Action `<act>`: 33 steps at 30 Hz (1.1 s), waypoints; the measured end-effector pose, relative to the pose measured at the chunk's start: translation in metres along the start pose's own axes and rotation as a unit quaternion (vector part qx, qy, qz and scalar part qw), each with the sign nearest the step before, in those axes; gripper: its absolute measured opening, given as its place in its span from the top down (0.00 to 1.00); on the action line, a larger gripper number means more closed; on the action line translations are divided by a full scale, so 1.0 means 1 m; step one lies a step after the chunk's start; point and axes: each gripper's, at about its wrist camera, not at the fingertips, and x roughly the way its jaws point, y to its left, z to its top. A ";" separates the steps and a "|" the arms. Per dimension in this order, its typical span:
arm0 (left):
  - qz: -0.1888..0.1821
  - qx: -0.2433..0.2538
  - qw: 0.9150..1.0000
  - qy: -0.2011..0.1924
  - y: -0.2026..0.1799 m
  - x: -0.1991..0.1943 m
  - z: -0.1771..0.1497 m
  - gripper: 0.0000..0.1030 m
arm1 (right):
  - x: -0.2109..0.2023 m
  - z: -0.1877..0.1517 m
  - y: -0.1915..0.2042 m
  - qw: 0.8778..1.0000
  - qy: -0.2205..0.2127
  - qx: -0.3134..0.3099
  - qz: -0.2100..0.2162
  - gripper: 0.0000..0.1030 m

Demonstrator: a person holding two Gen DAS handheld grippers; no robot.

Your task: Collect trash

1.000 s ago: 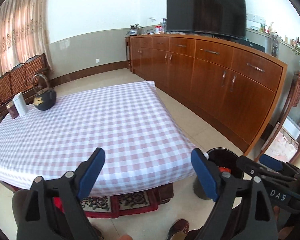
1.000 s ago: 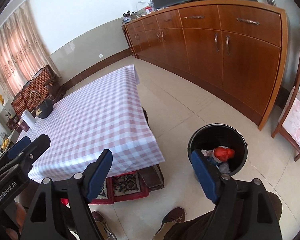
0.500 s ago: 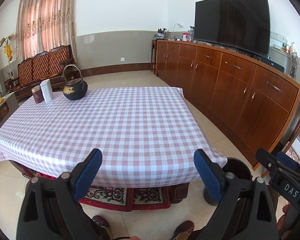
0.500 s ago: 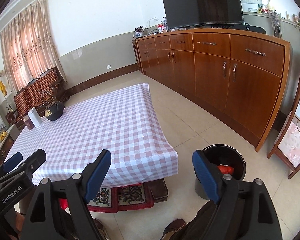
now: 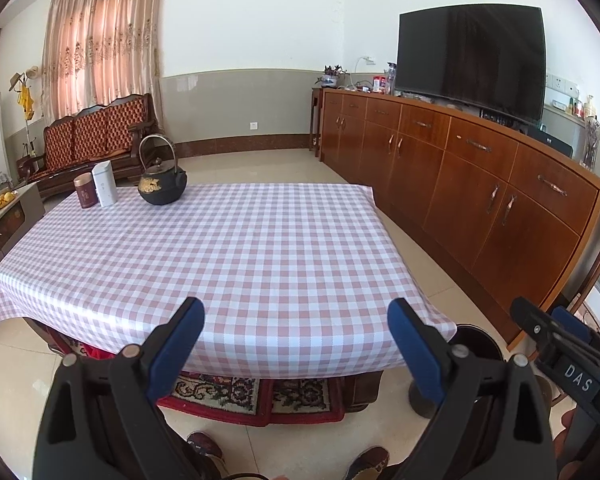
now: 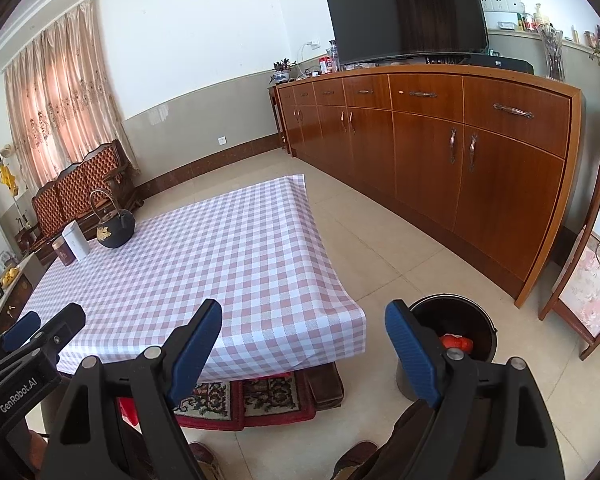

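A black trash bin (image 6: pixel 474 326) stands on the floor right of the checked table (image 6: pixel 236 264), with a red piece of trash (image 6: pixel 456 342) inside. In the left wrist view only the bin's rim (image 5: pixel 478 338) shows past the table corner (image 5: pixel 428 304). My left gripper (image 5: pixel 296 334) is open over the table's near edge, nothing between its blue pads. My right gripper (image 6: pixel 304 338) is open too, empty, its right finger (image 6: pixel 410 350) in front of the bin. Each gripper shows in the other's view: the right gripper (image 5: pixel 560 334) and the left gripper (image 6: pixel 36 330).
A black kettle (image 5: pixel 162 182), a white box (image 5: pixel 104 184) and a brown tin (image 5: pixel 85 191) stand at the table's far left. A long wooden sideboard (image 5: pixel 480 184) with a TV (image 5: pixel 470 58) lines the right wall. A sofa (image 5: pixel 88 138) sits at the back. Shoes (image 5: pixel 206 446) and a rug (image 5: pixel 256 394) lie below.
Both views have tilted up and levelled: the table now lies squarely ahead, and the bin has slid lower and farther right. Both grippers stay open and empty.
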 end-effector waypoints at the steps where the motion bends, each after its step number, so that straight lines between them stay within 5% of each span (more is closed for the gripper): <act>1: 0.001 0.000 1.000 0.000 0.001 0.000 0.000 0.09 | 0.000 0.000 0.000 1.000 0.000 0.000 0.000 0.17; 33: 0.004 0.004 1.000 -0.002 0.000 -0.002 0.001 0.09 | 0.003 -0.004 -0.001 1.000 0.009 0.003 0.001 0.17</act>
